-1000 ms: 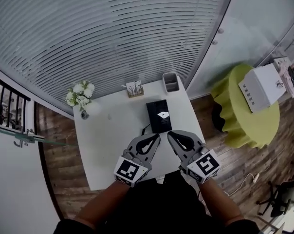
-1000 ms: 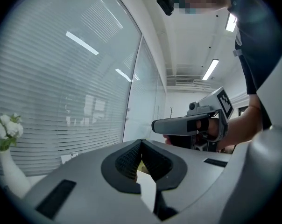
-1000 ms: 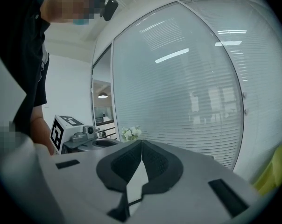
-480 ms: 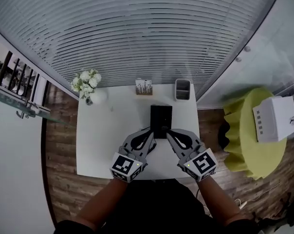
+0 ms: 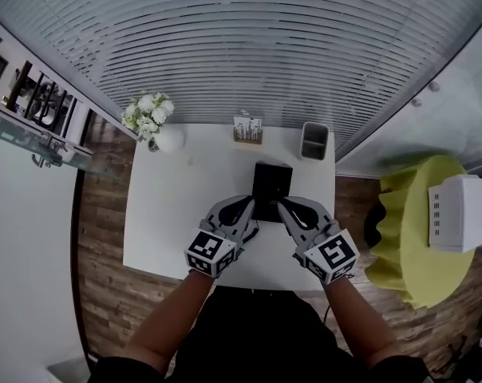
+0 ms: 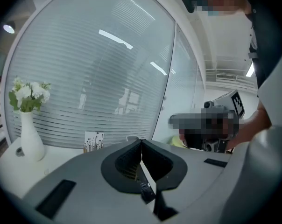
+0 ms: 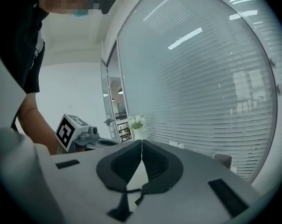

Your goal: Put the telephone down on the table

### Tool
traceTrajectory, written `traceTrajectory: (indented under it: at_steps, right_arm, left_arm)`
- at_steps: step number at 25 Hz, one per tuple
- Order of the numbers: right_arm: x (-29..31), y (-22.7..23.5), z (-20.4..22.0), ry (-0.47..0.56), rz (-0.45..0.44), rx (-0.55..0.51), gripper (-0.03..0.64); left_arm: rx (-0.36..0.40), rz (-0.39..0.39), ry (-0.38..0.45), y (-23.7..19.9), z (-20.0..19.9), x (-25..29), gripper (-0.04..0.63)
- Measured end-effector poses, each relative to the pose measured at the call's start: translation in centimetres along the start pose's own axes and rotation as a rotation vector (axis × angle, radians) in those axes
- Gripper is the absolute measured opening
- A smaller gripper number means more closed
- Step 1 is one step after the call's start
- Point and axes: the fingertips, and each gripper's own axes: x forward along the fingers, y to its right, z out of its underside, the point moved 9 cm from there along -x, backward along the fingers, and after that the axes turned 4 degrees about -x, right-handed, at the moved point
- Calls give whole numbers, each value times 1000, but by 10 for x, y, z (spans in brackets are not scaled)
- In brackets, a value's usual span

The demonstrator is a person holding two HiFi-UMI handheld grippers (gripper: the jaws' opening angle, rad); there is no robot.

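Telephone point(image 5: 272, 183), a flat black slab, lies on the white table point(image 5: 169, 214), a little right of the middle and well back from the near edge. It looks to rest level on the top, so by my reading the thing the task asks for is already down, or it was never lifted. The pictures do not settle which.

Just at its near edge the two grippers meet it from either side. The left gripper point(image 5: 252, 203) points at the near left corner and the right gripper point(image 5: 280, 205) at the near right corner. The tips angle towards each other, as they would to flank a wide, flat thing that one gripper could not carry alone. From above I cannot tell whether either tip touches the telephone.

In the left gripper view the left gripper point(image 6: 141, 142) has its jaws pressed together with nothing between them. The right gripper point(image 7: 142, 143) shows the same in its own view, pads meeting in a thin line and empty. Neither holds the telephone.

Farther out, along the far edge, stand a vase of white flowers point(image 5: 151, 120) at the left corner, a small card stand point(image 5: 247, 129) in the middle and a grey holder point(image 5: 314, 140) to the right. All three sit back against the slatted glass wall, which leaves the middle free for the telephone. Off to the right, well apart, a yellow-green round table point(image 5: 408, 254) bears a white box point(image 5: 464, 212).
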Motion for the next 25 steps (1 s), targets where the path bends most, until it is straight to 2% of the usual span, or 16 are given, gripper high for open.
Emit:
traceTrajectory:
  at_steps: [4, 9, 13, 20, 25]
  right_arm:
    - [9, 3, 15, -26, 30, 11, 23]
    - [21, 7, 31, -52, 66, 31, 23]
    - [30, 7, 44, -71, 83, 63, 23]
    - [40, 10, 56, -92, 113, 89, 23]
    - [44, 14, 63, -101, 126, 90, 23]
  left_arm:
    - [-16, 13, -52, -14, 14, 8, 9]
    - [-126, 70, -127, -36, 39, 26, 11]
    - [-176, 86, -184, -57, 59, 40, 14]
    - [-277, 134, -260, -83, 84, 62, 89]
    - [-390, 163, -324, -98, 109, 79, 151]
